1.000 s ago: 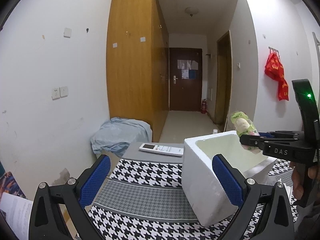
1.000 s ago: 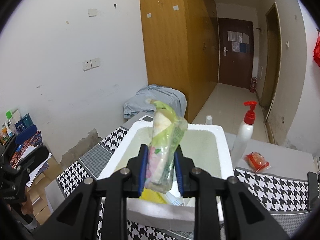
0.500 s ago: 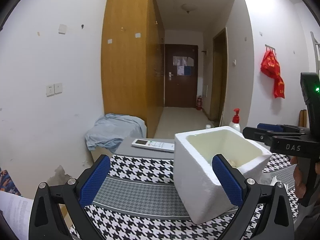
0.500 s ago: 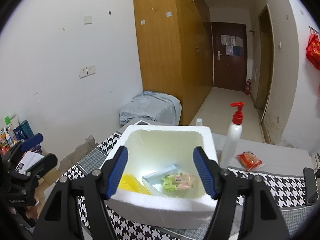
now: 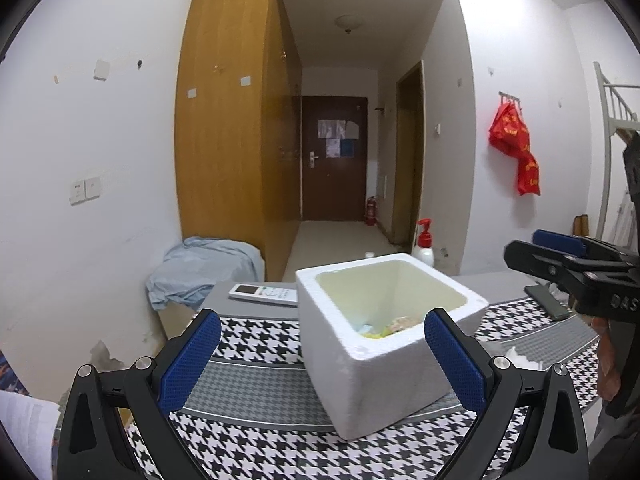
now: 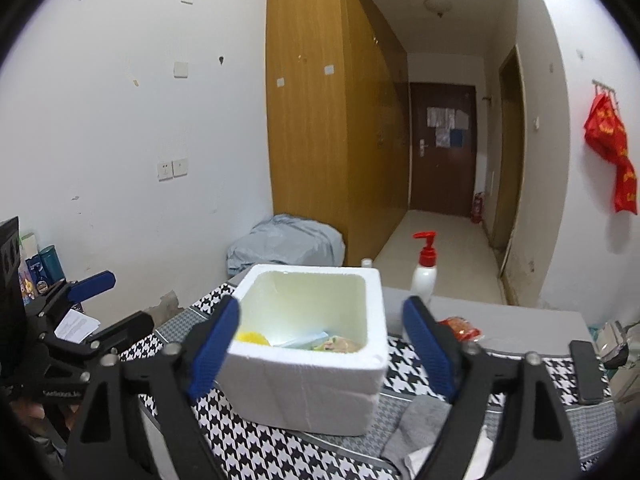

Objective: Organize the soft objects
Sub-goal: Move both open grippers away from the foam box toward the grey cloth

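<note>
Opening wide, my right gripper [image 6: 320,344] holds nothing; the soft packets [image 6: 336,345] lie inside the foam box [image 6: 308,392] mid-table. My left gripper [image 5: 320,356] stands spread and empty. Next, I judge, comes the grey cloth [image 6: 420,428] at the table's near edge, needing a low pinch.

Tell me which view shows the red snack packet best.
The right wrist view: the red snack packet lies in sight on the grey tabletop, right of the foam box, partly behind the open right gripper's finger. The left wrist view doesn't show it.
</note>
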`<state>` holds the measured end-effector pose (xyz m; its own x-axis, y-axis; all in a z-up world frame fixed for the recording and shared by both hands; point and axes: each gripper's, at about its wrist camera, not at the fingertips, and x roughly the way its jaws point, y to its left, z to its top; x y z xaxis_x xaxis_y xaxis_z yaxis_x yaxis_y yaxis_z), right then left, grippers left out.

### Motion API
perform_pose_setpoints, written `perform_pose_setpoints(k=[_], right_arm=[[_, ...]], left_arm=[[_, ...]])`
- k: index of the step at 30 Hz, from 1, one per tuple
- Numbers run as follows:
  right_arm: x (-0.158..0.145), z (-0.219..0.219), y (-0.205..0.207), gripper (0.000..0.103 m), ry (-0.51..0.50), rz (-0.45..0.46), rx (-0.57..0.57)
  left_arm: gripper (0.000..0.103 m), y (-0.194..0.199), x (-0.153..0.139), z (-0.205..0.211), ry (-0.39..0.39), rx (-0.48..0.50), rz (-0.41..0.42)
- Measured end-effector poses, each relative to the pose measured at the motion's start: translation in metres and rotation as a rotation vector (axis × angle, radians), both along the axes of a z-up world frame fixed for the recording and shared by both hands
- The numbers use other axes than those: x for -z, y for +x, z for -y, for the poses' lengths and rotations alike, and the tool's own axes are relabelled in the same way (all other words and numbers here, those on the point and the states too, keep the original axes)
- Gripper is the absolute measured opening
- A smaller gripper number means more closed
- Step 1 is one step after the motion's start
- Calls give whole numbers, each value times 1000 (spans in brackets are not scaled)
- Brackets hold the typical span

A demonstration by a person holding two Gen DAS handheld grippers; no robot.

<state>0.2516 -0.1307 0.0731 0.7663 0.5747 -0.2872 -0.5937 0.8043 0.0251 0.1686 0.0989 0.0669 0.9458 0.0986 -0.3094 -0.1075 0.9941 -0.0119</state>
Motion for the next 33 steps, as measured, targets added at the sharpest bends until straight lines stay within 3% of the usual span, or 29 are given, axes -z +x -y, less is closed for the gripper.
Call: perform_pose_setpoints(k=[10, 16, 20, 33], right_arm=[[5, 29, -33, 103, 64, 40, 31], [18, 38, -45, 103, 43, 59, 47], [26, 43, -51, 103, 52, 55, 52], [62, 46, -65, 103, 17, 55, 62]], left_arm=[[102, -18, 1, 24, -1, 43, 55], [102, -24, 10, 34, -9, 55, 60], [102, -31, 15, 35, -56, 78, 65], [102, -40, 46, 38, -91, 54, 77]])
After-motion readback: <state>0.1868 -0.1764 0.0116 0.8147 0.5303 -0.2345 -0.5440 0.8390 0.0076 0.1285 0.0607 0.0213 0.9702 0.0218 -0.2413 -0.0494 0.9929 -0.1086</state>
